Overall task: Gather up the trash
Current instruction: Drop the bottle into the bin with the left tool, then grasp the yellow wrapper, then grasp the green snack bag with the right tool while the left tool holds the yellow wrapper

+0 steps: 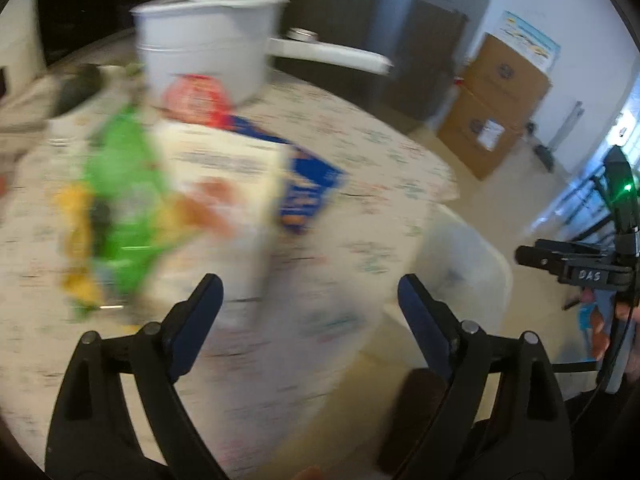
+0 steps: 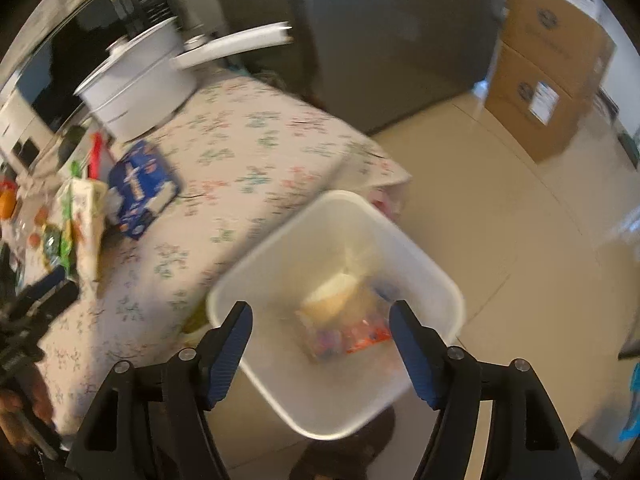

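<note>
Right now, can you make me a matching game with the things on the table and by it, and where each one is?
Things:
1. white pot
2. blue packet
3. white bin
4. cardboard boxes

Places:
A. on the floor beside the table
B. at the far end of the table
C. stacked by the far wall
D. lying flat on the flowery tablecloth

Pairs: 1-B, 2-D, 3-A, 4-C

"DAS" on the right gripper (image 1: 560, 264) body; nothing else legible.
</note>
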{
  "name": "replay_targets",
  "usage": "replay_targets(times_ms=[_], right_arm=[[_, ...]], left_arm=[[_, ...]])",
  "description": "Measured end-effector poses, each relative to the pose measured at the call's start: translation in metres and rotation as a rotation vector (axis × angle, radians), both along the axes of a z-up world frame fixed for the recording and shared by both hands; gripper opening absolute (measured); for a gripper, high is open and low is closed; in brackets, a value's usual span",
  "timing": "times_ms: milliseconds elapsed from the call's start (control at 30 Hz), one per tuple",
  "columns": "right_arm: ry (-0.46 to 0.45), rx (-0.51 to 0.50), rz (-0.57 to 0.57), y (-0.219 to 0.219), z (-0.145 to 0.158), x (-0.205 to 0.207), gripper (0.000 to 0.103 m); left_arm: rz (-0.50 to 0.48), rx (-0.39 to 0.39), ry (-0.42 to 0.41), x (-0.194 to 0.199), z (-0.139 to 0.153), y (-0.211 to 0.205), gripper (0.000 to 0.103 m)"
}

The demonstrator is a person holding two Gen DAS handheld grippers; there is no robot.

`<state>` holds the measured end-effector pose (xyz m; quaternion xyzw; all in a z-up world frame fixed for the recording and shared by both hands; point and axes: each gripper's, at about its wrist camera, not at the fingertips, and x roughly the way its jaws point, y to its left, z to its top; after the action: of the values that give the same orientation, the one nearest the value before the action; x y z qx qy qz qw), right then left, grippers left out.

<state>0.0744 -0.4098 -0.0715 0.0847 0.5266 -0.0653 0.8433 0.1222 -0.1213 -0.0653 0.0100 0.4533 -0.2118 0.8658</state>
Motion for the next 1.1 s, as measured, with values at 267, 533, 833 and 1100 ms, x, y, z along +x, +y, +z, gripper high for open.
replay_targets(times_ms=[267,533,833,1100], right_arm=[[-0.016,-0.005,0.099,0.075,0.011,0.04,0.078],[-0.019,0.016,0.158,0.144,0.011,0.076,0.079],[0.006,0.011,0.205,0.179,0.002,0.099,0.079],[-0.001,0.011,0.198,0.181,0.005,0.101,0.079]], left_arm=[[0.192,0.013,0.015,0.011,-0.003,0.117,0.091],[0.148,0.029,0.028,0.025,-0.018,0.148,0.09],[0.14,-0.059,0.089,0.059,-0.039,0.136,0.067],[0.179,-0.07,0.097,0.069,-0.041,0.134,0.016]])
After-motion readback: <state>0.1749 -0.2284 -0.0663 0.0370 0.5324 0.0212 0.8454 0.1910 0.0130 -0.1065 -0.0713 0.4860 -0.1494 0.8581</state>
